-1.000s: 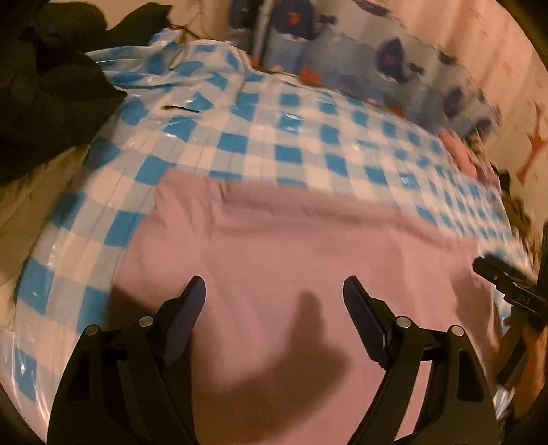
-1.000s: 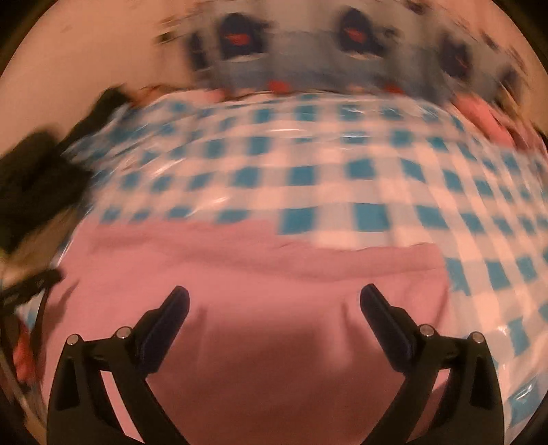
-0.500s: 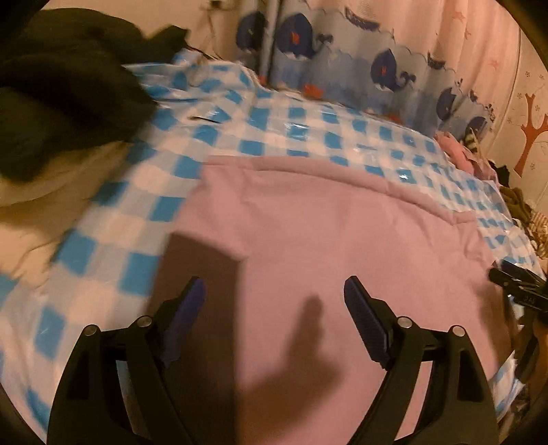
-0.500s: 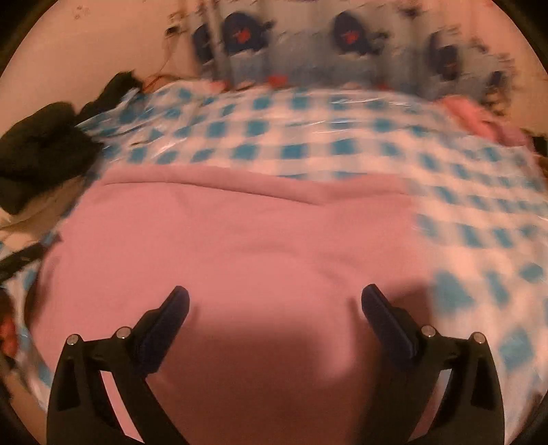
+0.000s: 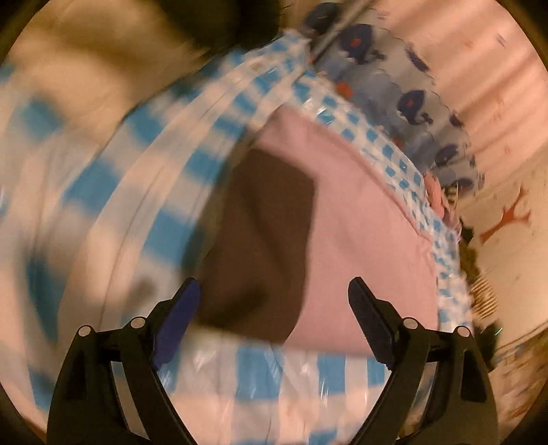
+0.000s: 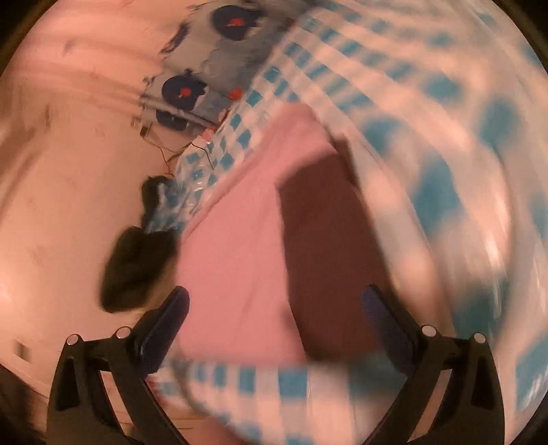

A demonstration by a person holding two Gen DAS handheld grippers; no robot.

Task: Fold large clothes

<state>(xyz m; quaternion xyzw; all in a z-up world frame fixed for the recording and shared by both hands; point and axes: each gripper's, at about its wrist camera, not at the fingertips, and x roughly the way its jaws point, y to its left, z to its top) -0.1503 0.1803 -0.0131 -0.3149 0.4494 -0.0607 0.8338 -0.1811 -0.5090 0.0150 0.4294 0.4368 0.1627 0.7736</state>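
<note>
A pink garment [image 5: 359,239] lies flat and folded on the blue-and-white checked cover [image 5: 144,191]; the right wrist view shows the same pink garment [image 6: 239,246] on that checked cover [image 6: 445,143]. My left gripper [image 5: 274,301] hangs over the garment's near edge, its jaws opening wider with nothing between them. My right gripper [image 6: 274,308] stands open above the garment's near edge, also holding nothing. A dark shadow falls across the cloth in both views. Both pictures are smeared by motion.
Dark clothing [image 6: 137,267] is piled at the cover's edge, and more dark clothing [image 5: 233,20] shows at the top of the left view. A whale-print curtain [image 5: 404,89] and pink curtains hang behind. A heap of clothes [image 5: 479,287] sits at the right.
Both grippers have pulled back off the pink garment toward its near edge and rolled, so the scene now tilts. Checked cover now shows under the fingers. Both stay open and empty.
</note>
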